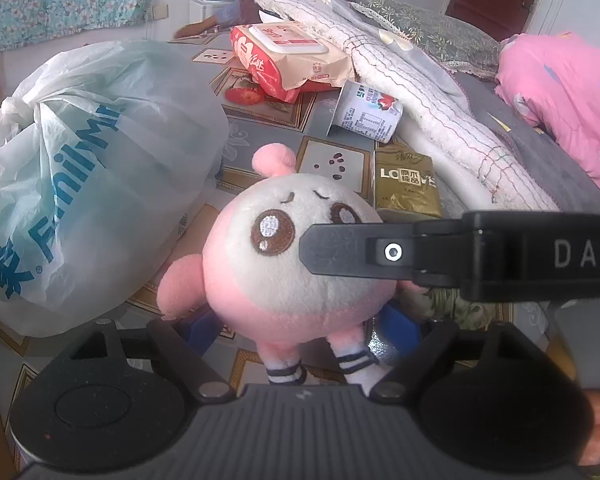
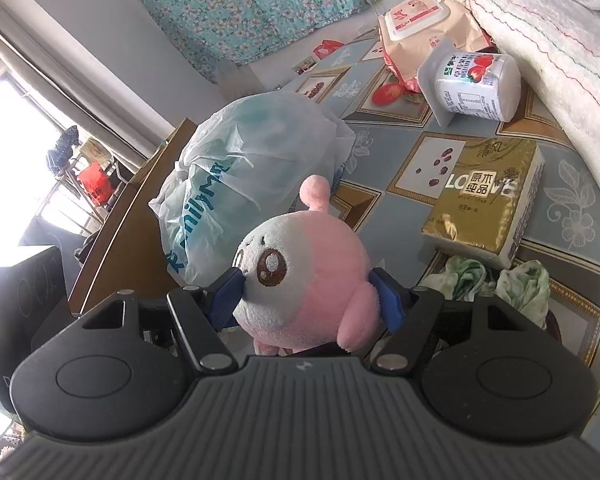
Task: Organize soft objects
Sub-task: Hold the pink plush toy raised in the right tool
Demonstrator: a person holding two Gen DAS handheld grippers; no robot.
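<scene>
Right claw [image 2: 306, 294] grips pink plush toy [image 2: 300, 276] above worktop [image 2: 572, 200]; left claw [image 1: 300, 328] open around its legs. Risk: soft body squirms free, lands on tissue pack [image 2: 488, 204].

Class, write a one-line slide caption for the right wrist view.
Right claw grips a pink plush above the table, beside a plastic bag.

A white plastic bag [image 2: 252, 168] with blue lettering sits on a patterned counter [image 2: 384, 152]. A yogurt cup [image 2: 476, 84] lies on its side beside a red wipes pack [image 2: 416, 28]; a gold tissue pack [image 2: 488, 200] rests nearby. A floral curtain [image 2: 244, 4] hangs on the wall behind.
</scene>
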